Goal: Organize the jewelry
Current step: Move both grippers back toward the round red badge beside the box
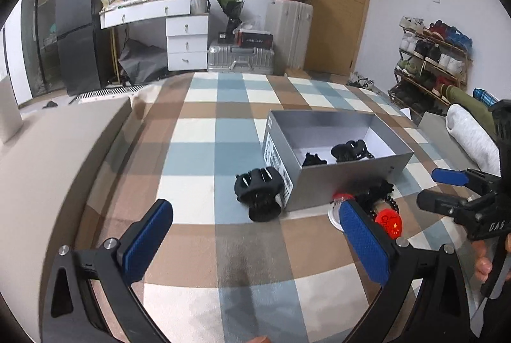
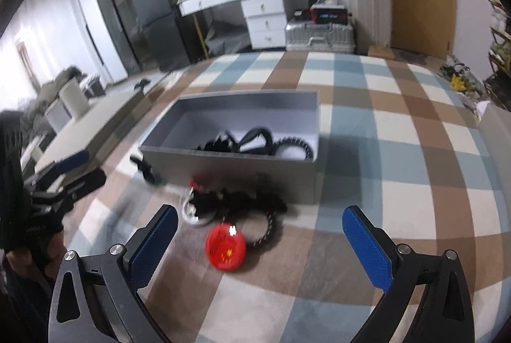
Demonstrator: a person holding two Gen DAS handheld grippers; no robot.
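Grey box (image 1: 348, 180) sits centre-right on the checked blanket (image 1: 198, 132), black hair clips (image 1: 348, 150) inside | black claw clip (image 1: 258, 186) touches its left end | red round badge (image 2: 226, 248) and beaded chain (image 2: 266, 226) lie lower centre, before the box | left gripper (image 1: 255, 241) jaws wide apart, empty | right gripper (image 2: 258, 241) jaws wide apart, empty
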